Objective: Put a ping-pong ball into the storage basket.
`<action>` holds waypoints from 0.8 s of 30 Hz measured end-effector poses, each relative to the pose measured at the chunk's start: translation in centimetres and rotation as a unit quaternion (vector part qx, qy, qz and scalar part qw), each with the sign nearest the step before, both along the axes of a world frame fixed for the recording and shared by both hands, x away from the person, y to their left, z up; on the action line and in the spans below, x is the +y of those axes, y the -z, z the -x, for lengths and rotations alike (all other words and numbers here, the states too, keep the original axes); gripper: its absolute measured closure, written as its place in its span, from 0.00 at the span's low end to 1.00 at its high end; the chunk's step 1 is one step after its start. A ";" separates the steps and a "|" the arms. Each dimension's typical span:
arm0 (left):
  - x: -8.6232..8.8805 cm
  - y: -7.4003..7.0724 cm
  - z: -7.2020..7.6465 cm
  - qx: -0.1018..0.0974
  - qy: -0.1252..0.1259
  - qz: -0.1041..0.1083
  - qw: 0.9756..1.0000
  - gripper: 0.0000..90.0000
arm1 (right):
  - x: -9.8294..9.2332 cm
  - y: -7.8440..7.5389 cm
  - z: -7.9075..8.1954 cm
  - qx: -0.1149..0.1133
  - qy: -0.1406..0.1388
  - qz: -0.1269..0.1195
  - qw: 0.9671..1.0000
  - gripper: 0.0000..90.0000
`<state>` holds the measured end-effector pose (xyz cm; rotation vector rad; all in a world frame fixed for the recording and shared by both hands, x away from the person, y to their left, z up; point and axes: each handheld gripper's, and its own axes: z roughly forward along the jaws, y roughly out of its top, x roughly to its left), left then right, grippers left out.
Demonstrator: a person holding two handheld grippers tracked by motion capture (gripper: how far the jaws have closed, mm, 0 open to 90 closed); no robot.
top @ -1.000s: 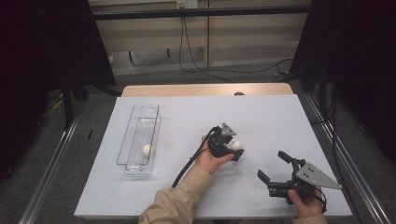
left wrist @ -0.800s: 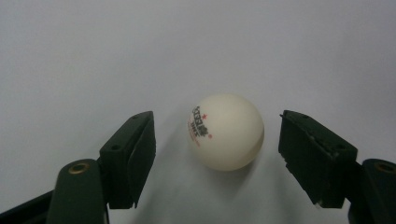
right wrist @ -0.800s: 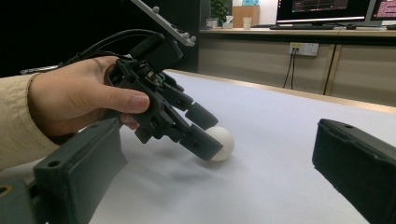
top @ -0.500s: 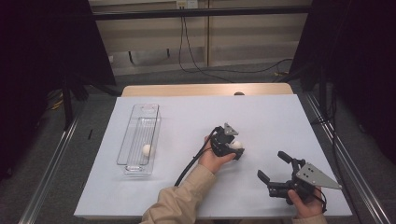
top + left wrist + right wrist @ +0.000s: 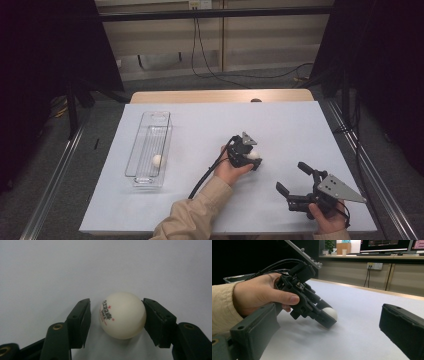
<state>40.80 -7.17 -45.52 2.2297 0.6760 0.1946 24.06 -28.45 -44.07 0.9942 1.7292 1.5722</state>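
A white table-tennis ball (image 5: 122, 315) with red print rests on the white table sheet (image 5: 290, 120), right of centre. My left gripper (image 5: 254, 159) points down at it with the ball (image 5: 253, 155) between its jaws. The jaws have just been closing. One pad (image 5: 152, 320) meets the ball's side, and a thin gap stays at the other pad (image 5: 83, 320). In the right gripper view a hand holds that left gripper (image 5: 328, 317) over the ball (image 5: 330, 312). My right gripper (image 5: 291, 176) hovers open near the front right, with nothing between its jaws.
A clear, long plastic tray (image 5: 145, 130) stands on the left of the sheet with a second white ball (image 5: 157, 160) inside. A cable trails from the left gripper along the sleeve. The wooden table edge runs along the back.
The left gripper's jaws have drawn in around the ball, which stays in place on the sheet. The right hand and its gripper have not moved.
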 end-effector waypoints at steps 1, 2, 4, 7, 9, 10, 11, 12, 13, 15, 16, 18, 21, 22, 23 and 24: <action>0.0 0.1 0.0 0.001 0.002 -0.001 1.000 0.46 | 0.0 0.0 0.0 0.000 0.000 0.000 1.000 0.01; 0.0 0.1 -0.1 0.001 0.001 -0.002 1.000 0.46 | 0.0 0.0 0.0 0.000 0.000 0.000 1.000 0.01; 0.0 0.2 -0.1 0.005 0.003 0.000 1.000 0.47 | 0.0 0.0 0.0 0.000 -0.001 -0.001 1.000 0.01; 0.0 0.2 -0.1 0.008 0.003 0.003 1.000 0.52 | 0.1 0.0 0.0 0.000 -0.002 0.000 1.000 0.01; 0.0 0.2 -0.1 0.009 0.002 0.005 1.000 0.54 | 0.1 0.0 0.0 0.000 -0.001 0.000 1.000 0.01; 0.0 0.1 -0.1 0.011 0.002 0.005 1.000 0.55 | 0.1 0.0 0.0 0.000 -0.002 0.000 1.000 0.01; 0.0 0.1 -0.1 0.014 0.000 0.007 1.000 0.56 | 0.1 0.0 0.0 0.000 -0.002 0.001 1.000 0.01; 0.0 0.1 -0.1 0.016 -0.001 0.008 1.000 0.56 | 0.1 0.0 0.0 0.000 -0.002 0.001 1.000 0.01; 0.0 0.1 -0.1 0.016 0.000 0.006 1.000 0.56 | 0.1 0.0 0.0 0.000 -0.002 0.001 1.000 0.01; 0.0 0.0 0.0 0.021 0.000 0.010 1.000 0.56 | 0.1 0.0 0.0 0.000 -0.002 0.001 1.000 0.01; 0.1 -0.1 0.0 0.023 -0.001 0.010 1.000 0.57 | 0.1 0.0 0.0 0.000 -0.002 0.001 1.000 0.01; 0.2 -0.2 0.0 0.028 -0.001 0.014 1.000 0.57 | 0.1 0.0 0.0 -0.001 -0.002 0.002 1.000 0.01; 0.6 -0.6 0.0 0.034 -0.003 0.019 0.999 0.57 | 0.1 0.0 0.0 0.001 -0.002 0.002 1.000 0.01; 0.7 -0.7 0.1 0.037 -0.003 0.022 0.999 0.57 | 0.1 0.1 0.0 0.001 -0.002 0.003 1.000 0.01; 0.9 -0.8 0.0 0.038 -0.002 0.023 0.999 0.57 | 0.1 0.1 0.0 0.002 -0.002 0.002 1.000 0.01; 1.0 -0.8 0.1 0.040 -0.002 0.023 0.999 0.57 | 0.1 0.0 0.0 0.001 -0.002 0.003 1.000 0.01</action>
